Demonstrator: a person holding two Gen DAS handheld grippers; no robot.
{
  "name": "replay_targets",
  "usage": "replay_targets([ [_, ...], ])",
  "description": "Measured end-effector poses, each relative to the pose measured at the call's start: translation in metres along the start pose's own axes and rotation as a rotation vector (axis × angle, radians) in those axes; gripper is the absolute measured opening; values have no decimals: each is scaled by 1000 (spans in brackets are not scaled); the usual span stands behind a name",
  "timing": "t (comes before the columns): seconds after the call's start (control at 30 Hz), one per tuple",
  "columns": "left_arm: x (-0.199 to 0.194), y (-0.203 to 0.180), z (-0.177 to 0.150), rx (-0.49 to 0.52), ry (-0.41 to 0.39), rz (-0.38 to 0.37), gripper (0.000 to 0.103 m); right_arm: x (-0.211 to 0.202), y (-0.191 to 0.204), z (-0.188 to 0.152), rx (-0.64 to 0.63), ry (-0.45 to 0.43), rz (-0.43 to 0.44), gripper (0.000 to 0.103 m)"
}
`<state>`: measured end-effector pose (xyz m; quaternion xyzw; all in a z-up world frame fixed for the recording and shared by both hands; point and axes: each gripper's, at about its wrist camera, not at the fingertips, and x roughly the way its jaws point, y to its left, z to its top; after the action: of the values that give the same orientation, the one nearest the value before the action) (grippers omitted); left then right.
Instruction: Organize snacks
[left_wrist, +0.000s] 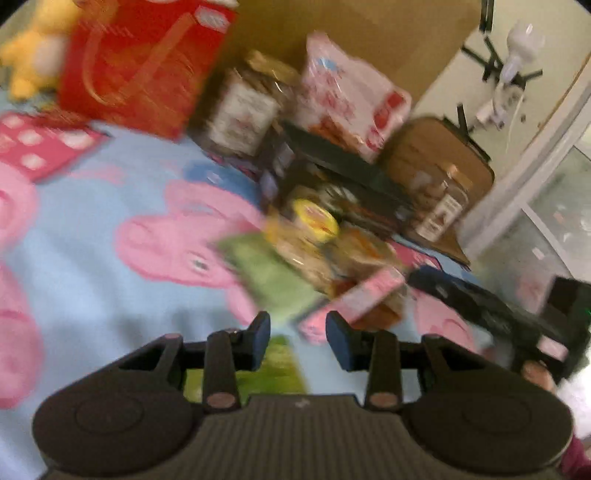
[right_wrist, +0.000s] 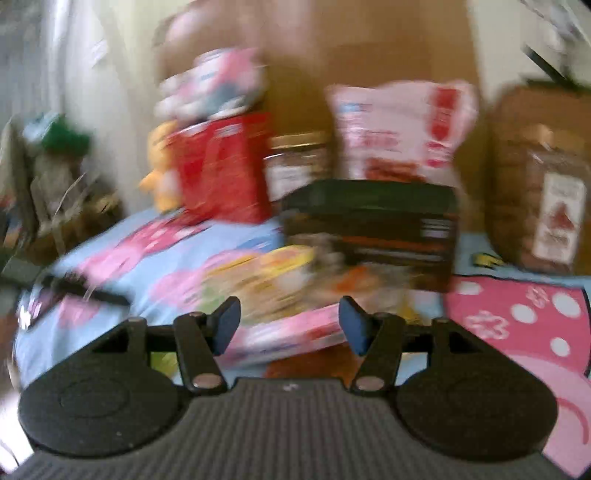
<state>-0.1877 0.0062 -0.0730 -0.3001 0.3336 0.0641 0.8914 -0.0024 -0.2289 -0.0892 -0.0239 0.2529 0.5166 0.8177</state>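
Snacks lie heaped on the blue cartoon blanket (left_wrist: 92, 280) just ahead of both grippers. The left gripper (left_wrist: 297, 341) has its jaws apart, nothing clamped, above a green packet (left_wrist: 273, 280). The right gripper (right_wrist: 289, 325) is spread too, a pink box (right_wrist: 288, 338) lying beyond it. Farther back stand a black box (right_wrist: 373, 229), two cookie-filled jars (left_wrist: 243, 114) (right_wrist: 546, 199), a red box (left_wrist: 140, 66) and a pink bag (right_wrist: 399, 133).

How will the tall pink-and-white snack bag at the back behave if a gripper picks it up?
The pink-and-white snack bag looks like thin crinkled plastic, so it would probably flex and sag instead of staying stiff. It stands tall behind the dark box, so a push near its top may tip it. It is probably light for its size.
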Motion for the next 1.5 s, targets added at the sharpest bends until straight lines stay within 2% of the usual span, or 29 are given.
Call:
replay_targets([
  [0.03, 12, -2, 1, -25, 34, -18, 36, 7, -10, 2, 30, 15, -16, 55],
  [0.1, 33, -2, 2, -84, 83, -40, 44, 21, -24, 1, 93, 56, -8, 41],
  [0.17, 45, 1, 2, -110, 86, -5, 46, 29, -33, -4, 162, 95, 41, 39],
  [0.2, 47, 3, 1, -122, 83, -14, 46, 30, -34, -7, 181, 101, 60, 38],
  [0.3, 46, -1, -2, -116, 82, -16, 46, 19, -26, -14, 189, 115, 90, 36],
  [0.37, 43, 1, -2, -117, 82, -15, 50, 5, -16, -22, 190, 135, 116, 37],
  [0.53, 25, 9, 3, -108, 79, -8, 52, -29, 14, -41, 23, 163, 174, 43],
  [0.6, 14, 11, 4, -103, 60, 9, 52, -38, 24, -45, -73, 145, 133, 57],
  [0.67, 7, 10, 5, -92, 55, 19, 52, -41, 30, -49, -170, 135, 98, 62],
  [0.9, -7, -5, -8, -27, 90, 9, 52, -38, 41, -57, -333, 178, 108, 62],
  [1.0, -13, -6, -11, -14, 80, 41, 55, -34, 41, -58, -358, 191, 87, 62],
  [1.13, -8, -7, -10, -15, 84, 41, 55, -31, 38, -55, -332, 195, 80, 62],
  [1.23, 8, -13, -11, 13, 116, 39, 48, -27, 39, -56, -316, 204, 85, 61],
  [1.27, 16, -15, -12, 26, 137, 24, 40, -25, 40, -57, -307, 209, 90, 60],
  [1.3, 21, -17, -15, 40, 143, 32, 39, -22, 40, -58, -301, 209, 98, 56],
  [1.33, 24, -20, -16, 61, 138, 51, 35, -20, 41, -58, -298, 198, 94, 46],
  [1.4, 21, -23, -15, 76, 137, 48, 34, -18, 44, -58, -321, 178, 45, 37],
  [1.5, 5, -30, -2, 91, 90, 30, 34, -23, 39, -47, -281, 162, 61, 37],
])
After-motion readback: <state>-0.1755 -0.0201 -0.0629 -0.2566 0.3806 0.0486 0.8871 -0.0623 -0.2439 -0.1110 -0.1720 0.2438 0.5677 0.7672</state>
